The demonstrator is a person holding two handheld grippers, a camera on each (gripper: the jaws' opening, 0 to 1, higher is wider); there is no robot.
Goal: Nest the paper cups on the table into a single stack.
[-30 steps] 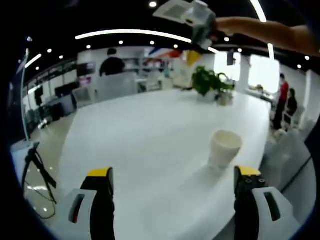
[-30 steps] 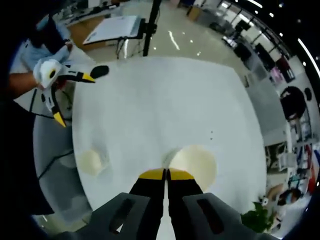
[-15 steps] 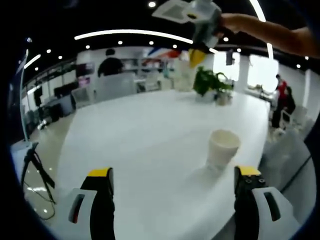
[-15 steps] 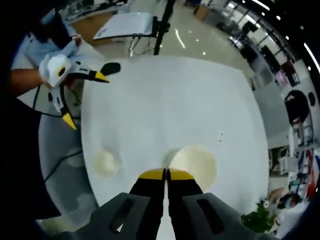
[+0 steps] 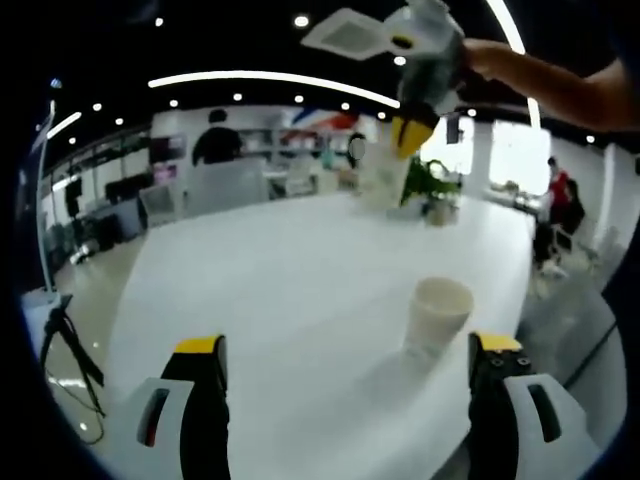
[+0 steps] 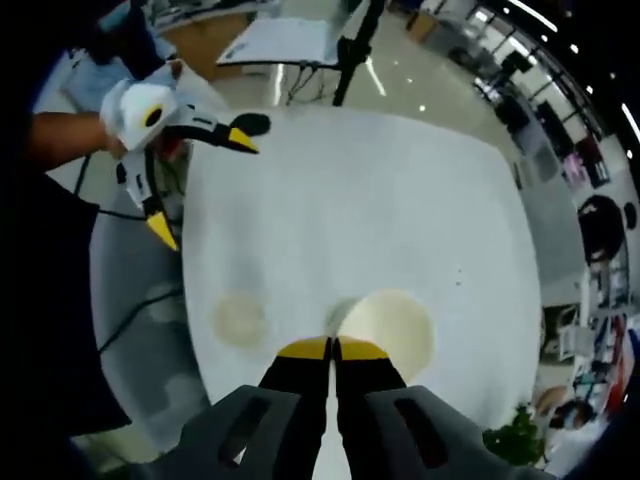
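- Paper cups are what I am stacking: one cup (image 5: 437, 318) stands upright on the white table (image 5: 290, 290), and the held cup (image 6: 388, 330) is up in the air.
- Landmark: the standing cup. It sits near the table edge, close to my left gripper (image 5: 350, 362).
- My left gripper is wide open and holds nothing. In the left gripper view the standing cup is just ahead of it, nearer its right jaw than its left one.
- From above, in the right gripper view, the left gripper (image 6: 195, 175) is beyond the standing cup (image 6: 240, 319), partly off the table edge (image 6: 195, 260).
- My right gripper (image 6: 332, 348) is pinched tight on the rim of the held cup. Its yellow tips are pressed together on it.
- In the left gripper view the right gripper (image 5: 412, 135) hangs high above the table, farther away than the standing cup, with the held cup (image 5: 381, 170) under its yellow tips.
- I think the step now is carrying the held cup over to the standing cup.
- Next I would need to bring the held cup right above the standing cup, keep it straight up, and lower it inside.
- The left gripper could hold the standing cup so it does not tip.
- A green plant (image 5: 432, 180) sits far past the standing cup, at the far side of the table.
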